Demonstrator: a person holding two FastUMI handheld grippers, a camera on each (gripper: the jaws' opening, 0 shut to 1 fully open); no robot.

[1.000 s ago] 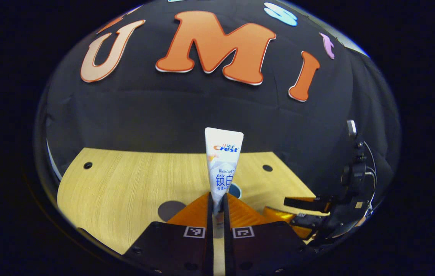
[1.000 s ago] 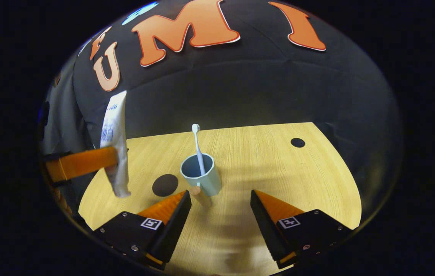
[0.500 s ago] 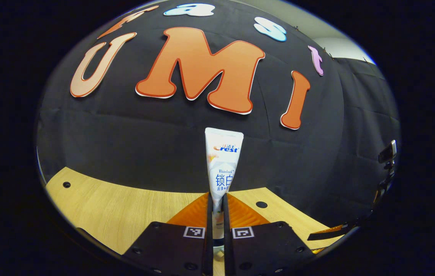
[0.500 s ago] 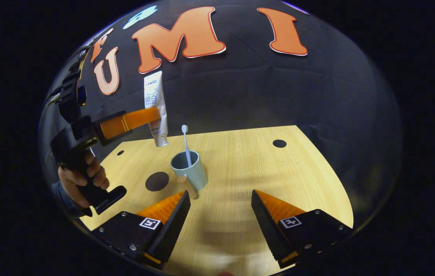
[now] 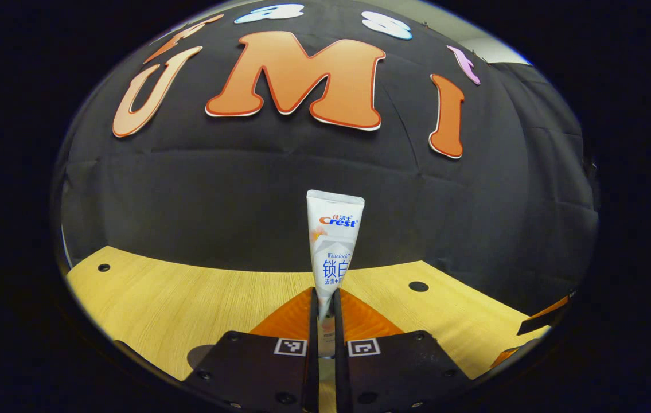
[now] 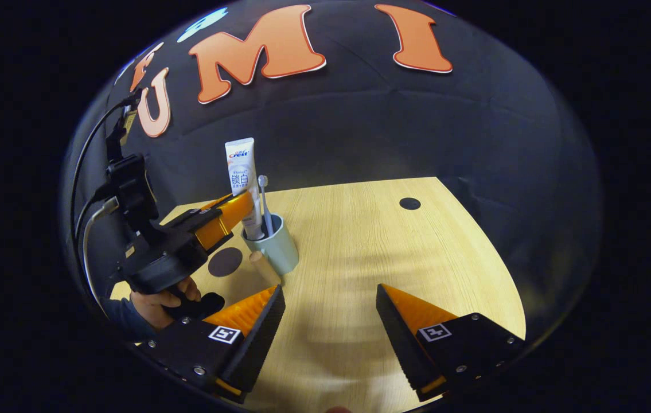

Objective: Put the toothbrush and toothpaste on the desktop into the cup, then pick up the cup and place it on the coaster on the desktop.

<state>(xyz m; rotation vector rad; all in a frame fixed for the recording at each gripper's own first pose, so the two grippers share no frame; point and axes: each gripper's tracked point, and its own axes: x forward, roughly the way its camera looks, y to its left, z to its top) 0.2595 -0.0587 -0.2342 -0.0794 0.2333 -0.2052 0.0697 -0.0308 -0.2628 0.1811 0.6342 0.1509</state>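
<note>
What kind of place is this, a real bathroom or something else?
Probably a staged recording booth, not a bathroom. A black cloth wall hangs behind a bare wooden desktop with round holes, and the cup, toothbrush and toothpaste look like props beside a dark coaster.

Left gripper view rides low over the desktop (image 5: 199, 292), facing straight at the booth wall (image 5: 216, 189), with the toothpaste (image 5: 332, 252) close up between its own fingers. Right gripper view sits farther back and higher, angled down across the desktop (image 6: 394, 258), the cup (image 6: 277, 248) ahead-left of its fingers. Both views share the desktop, the wall and the toothpaste (image 6: 245, 183); right view also catches the left gripper (image 6: 245, 207).
</note>
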